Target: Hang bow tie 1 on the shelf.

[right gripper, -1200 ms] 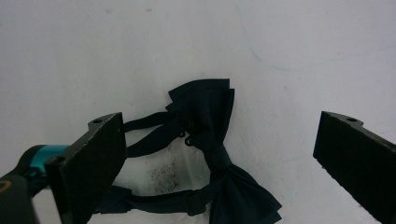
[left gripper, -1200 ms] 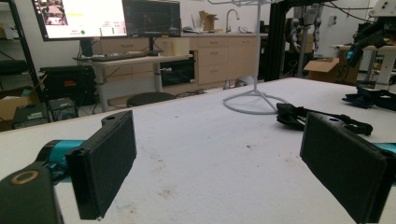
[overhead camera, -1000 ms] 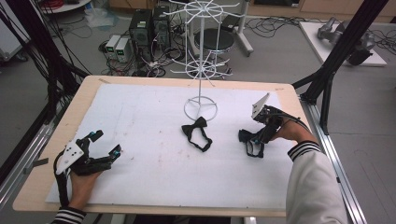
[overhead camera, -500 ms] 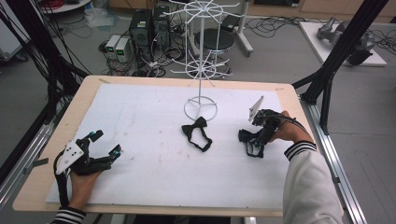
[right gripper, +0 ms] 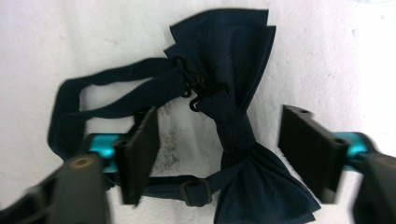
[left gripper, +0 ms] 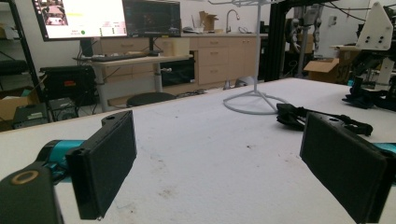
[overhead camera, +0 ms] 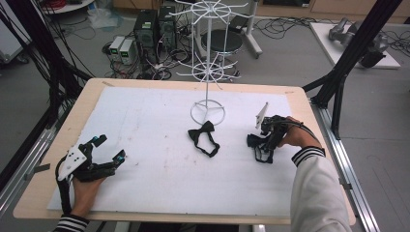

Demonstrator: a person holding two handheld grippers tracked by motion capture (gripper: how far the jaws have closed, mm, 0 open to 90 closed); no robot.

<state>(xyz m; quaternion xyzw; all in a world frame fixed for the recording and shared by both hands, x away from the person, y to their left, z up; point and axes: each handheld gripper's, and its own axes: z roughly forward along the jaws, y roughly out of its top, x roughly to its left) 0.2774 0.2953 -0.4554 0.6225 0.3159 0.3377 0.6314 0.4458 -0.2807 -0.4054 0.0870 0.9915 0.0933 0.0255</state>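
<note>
High view: a white wire stand [overhead camera: 208,72] is noted at the far middle of the table [overhead camera: 58,159]. One bow tie [overhead camera: 203,138] is seen flat just in front of the stand's base, untouched. The left gripper [overhead camera: 110,147] is rested near the front left corner, well apart from both ties. The right gripper [overhead camera: 258,150] is held low over a second bow tie [overhead camera: 252,140], right of the first.

Left gripper view: the left gripper [left gripper: 219,154] is found with jaws spread wide and nothing between them. The stand's base [left gripper: 254,100] and the first bow tie [left gripper: 299,116] are seen beyond.

Right gripper view: the second bow tie [right gripper: 233,84] is seen lying on the white sheet, its knot and part of its strap between the pads [right gripper: 140,149]. The jaws of the right gripper [right gripper: 219,154] have just been closing, yet a gap is seen on both sides; nothing is pinched.

Progress is judged early: no tie is gripped, lifted or hung. The pinch, the lift and any placing on the stand are left to do.
</note>
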